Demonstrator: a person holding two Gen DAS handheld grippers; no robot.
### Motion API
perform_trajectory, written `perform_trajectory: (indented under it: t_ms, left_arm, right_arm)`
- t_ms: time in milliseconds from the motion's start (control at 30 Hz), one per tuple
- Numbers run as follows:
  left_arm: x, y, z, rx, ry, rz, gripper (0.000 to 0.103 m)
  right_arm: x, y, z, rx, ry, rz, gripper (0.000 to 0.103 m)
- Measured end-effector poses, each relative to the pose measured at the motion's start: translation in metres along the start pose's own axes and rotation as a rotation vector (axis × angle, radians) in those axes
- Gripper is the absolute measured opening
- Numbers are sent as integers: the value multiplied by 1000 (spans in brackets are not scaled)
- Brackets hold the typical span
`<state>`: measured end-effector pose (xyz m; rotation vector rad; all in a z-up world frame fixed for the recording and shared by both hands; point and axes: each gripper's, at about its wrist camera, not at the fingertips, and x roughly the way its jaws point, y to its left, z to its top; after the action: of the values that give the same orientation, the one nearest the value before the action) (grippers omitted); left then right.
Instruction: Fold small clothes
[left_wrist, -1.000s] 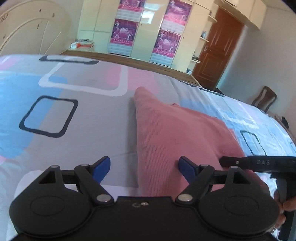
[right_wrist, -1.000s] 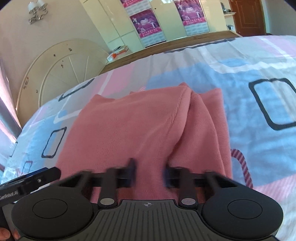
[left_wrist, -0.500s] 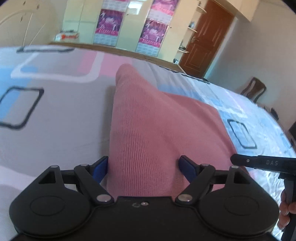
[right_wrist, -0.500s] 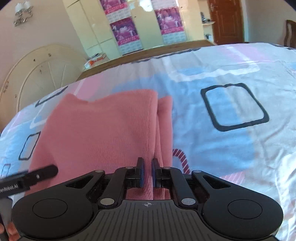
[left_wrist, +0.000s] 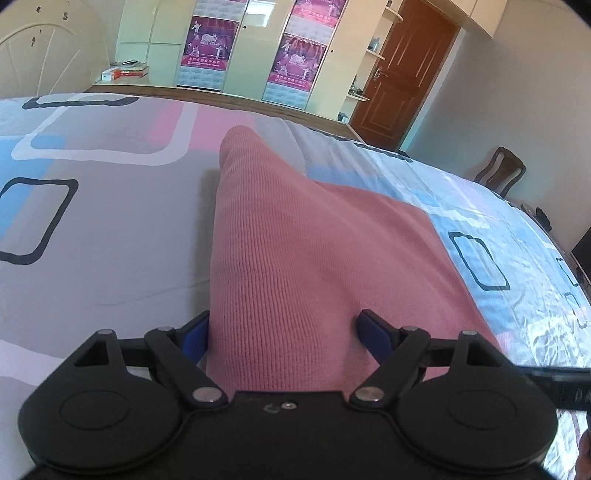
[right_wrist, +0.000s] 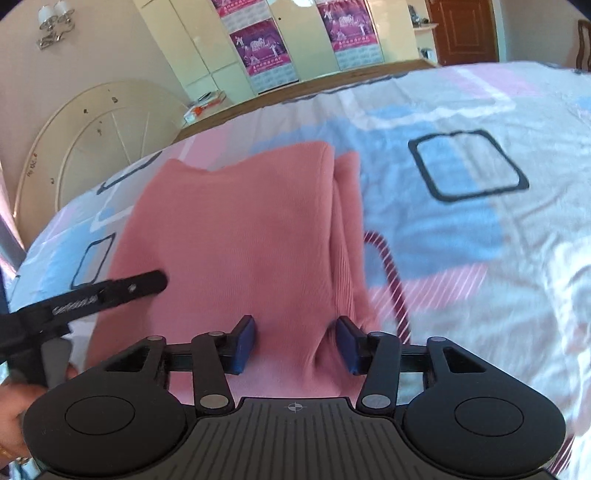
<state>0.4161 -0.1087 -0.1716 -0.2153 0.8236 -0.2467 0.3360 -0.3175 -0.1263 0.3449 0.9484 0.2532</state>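
Observation:
A pink knit garment (left_wrist: 303, 251) lies folded on the patterned bedsheet (left_wrist: 103, 229). My left gripper (left_wrist: 284, 336) stands open low over its near left edge; the cloth runs between the blue pads (left_wrist: 195, 338) without being pinched. In the right wrist view the same garment (right_wrist: 236, 229) shows a doubled fold along its right side. My right gripper (right_wrist: 295, 345) hovers at the near end of that fold, its jaws opening, with cloth between them but no pad pressing on it. The left gripper's black finger (right_wrist: 122, 290) reaches in over the garment's left part.
The bed's wooden far edge (left_wrist: 229, 105) and rounded headboard (right_wrist: 96, 147) bound the sheet. Cream wardrobes with posters (left_wrist: 210, 44), a brown door (left_wrist: 406, 74) and a chair (left_wrist: 498, 170) stand beyond. A hand (right_wrist: 11, 417) holds the left gripper's handle.
The right gripper's jaws, shut on the fold half a second ago, have parted and let it go. The left gripper came to stand over the garment's edge and stays open.

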Motion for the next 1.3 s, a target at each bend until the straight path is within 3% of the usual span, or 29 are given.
perform_trajectory:
  t_ms: [67, 133, 267, 400, 500, 567, 700, 833, 1000, 1200, 1300]
  left_arm:
    - [0, -1, 0, 4, 0, 0, 82]
    - [1, -2, 0, 6, 0, 2, 82]
    - [0, -3, 1, 14, 4, 2, 82]
    - [-5, -14, 1, 49, -2, -6, 83]
    - [-1, -21, -6, 81, 9, 11, 87]
    - [3, -19, -11, 66, 35, -4, 88]
    - [-3, -11, -3, 23, 52, -16, 88]
    - [-14, -5, 12, -2, 20, -17, 89]
    - [-11, -1, 36, -24, -22, 1, 89]
    - [15, 19, 61, -64, -54, 64, 87]
    - [28, 28, 66, -80, -52, 56, 84]
  right_arm:
    - [0, 5, -6, -23, 22, -1, 33]
    - [7, 6, -11, -26, 60, -6, 9]
    - [6, 14, -11, -96, 38, -59, 3]
    - [-16, 20, -10, -239, -17, -169, 3]
    - [-9, 8, -20, -246, 55, -200, 2]
    - [-3, 4, -27, -247, 74, -190, 3]
    - [-20, 1, -11, -154, 8, -104, 5]
    - [-24, 1, 21, -103, -61, -68, 39]
    - [4, -3, 62, -55, -98, -75, 39]
    - [56, -13, 97, 8, -76, -78, 39]
    - [76, -20, 103, 58, -45, -55, 39]
